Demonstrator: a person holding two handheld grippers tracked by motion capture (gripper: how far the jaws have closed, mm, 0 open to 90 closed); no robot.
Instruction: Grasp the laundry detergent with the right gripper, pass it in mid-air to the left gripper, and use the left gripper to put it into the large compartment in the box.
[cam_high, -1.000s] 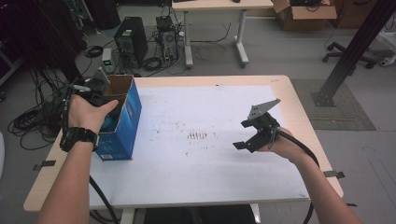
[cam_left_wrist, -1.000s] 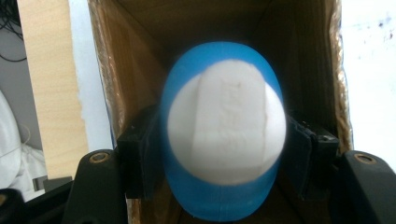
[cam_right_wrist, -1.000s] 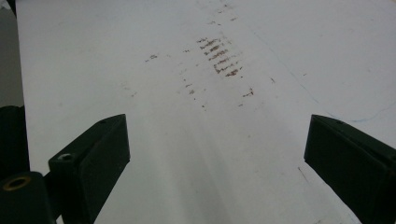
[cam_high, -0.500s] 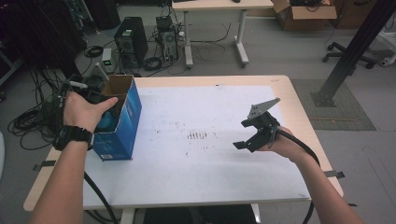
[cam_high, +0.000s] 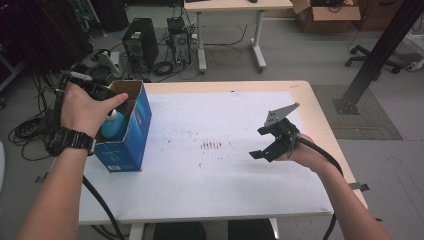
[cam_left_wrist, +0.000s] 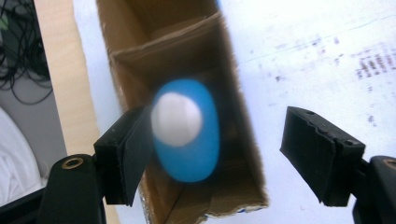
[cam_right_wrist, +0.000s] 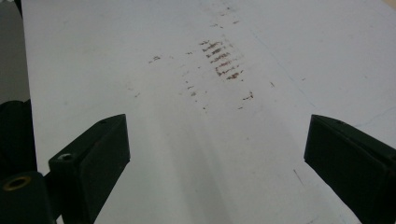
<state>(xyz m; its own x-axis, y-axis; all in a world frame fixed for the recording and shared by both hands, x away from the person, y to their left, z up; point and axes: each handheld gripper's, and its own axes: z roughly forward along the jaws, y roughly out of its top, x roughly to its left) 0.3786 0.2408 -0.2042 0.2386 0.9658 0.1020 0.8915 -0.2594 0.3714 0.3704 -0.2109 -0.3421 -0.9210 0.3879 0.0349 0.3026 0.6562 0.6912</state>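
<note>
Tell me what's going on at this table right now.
A person holds a gripper in each hand. The left gripper hangs over an open blue box with a blue bottle standing inside; its jaws have just been opening and do not press on the bottle. The right gripper waits open over the bare white table.

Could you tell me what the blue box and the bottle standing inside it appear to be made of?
The blue box looks like cardboard: brown matte inner walls with folded flaps, and a printed, slightly glossy blue outside. The bottle looks like smooth blue plastic with a white cap, though blur leaves its finish uncertain.
</note>
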